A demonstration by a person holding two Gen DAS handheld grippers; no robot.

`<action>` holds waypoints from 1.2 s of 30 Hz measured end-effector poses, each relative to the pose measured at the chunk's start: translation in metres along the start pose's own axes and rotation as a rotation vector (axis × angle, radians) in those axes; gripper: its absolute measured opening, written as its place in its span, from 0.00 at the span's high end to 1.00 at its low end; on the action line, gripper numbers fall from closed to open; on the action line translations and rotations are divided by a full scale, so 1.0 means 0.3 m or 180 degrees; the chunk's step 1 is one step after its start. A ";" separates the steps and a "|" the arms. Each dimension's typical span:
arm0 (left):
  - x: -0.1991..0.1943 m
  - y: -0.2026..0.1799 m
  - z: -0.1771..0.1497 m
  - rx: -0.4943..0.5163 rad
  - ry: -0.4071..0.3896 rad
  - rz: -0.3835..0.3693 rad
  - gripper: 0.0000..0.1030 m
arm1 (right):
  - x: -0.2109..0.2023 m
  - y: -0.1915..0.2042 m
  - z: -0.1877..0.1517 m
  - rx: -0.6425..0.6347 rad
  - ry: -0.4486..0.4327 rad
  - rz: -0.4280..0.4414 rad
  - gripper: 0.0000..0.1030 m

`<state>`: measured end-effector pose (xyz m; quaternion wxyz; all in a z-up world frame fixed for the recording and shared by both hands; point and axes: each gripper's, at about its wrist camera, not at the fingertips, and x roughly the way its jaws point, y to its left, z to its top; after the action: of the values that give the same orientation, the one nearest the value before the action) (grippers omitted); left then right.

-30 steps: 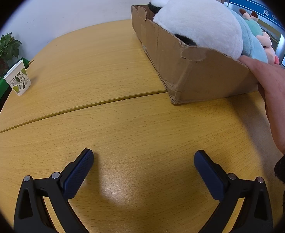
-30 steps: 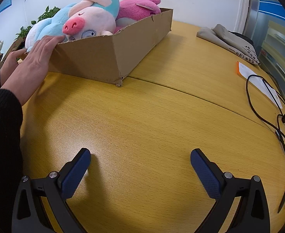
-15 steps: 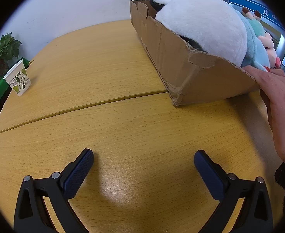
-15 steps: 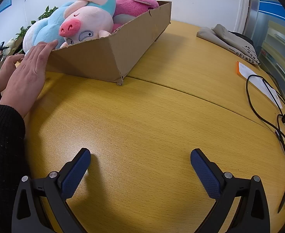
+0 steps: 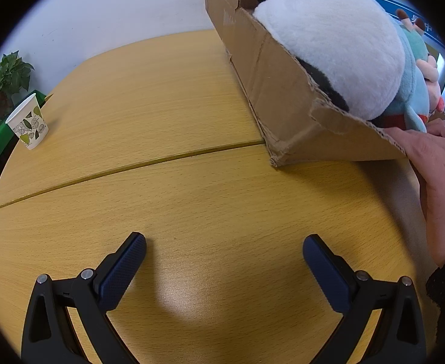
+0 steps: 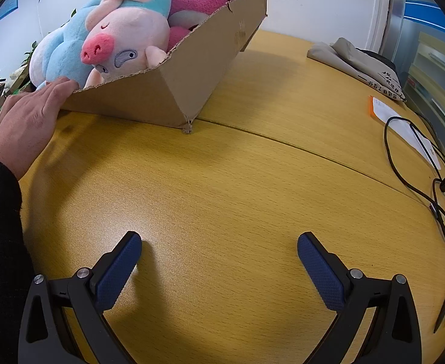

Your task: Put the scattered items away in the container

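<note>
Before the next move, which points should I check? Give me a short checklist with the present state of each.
1. Left tongs open and holding nothing: ok.
2. Right tongs open and holding nothing: ok.
3. Cardboard box flat on the wooden table: not ok; it is tilted, its far end lifted.
4. Box free of hands: not ok; a bare hand rests on its near rim.
5. Plush toys inside the box: ok for the pig plush and the panda plush, though piled above the rim.
6. No toys left elsewhere on the table: cannot tell.
</note>
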<state>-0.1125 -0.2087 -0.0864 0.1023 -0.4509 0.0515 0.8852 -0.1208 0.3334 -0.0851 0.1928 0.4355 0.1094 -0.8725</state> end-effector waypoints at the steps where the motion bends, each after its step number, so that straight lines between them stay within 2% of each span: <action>1: 0.000 0.000 0.000 0.0000 0.0000 0.0000 0.00 | 0.000 0.000 0.000 0.0000 0.0000 0.0000 0.00; 36: -0.005 -0.006 -0.004 -0.0008 -0.0001 0.0008 0.00 | -0.002 -0.002 -0.001 -0.0006 -0.0001 0.0008 0.00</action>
<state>-0.1102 -0.2074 -0.0859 0.1006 -0.4509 0.0510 0.8854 -0.1204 0.3343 -0.0848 0.1942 0.4354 0.1096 -0.8722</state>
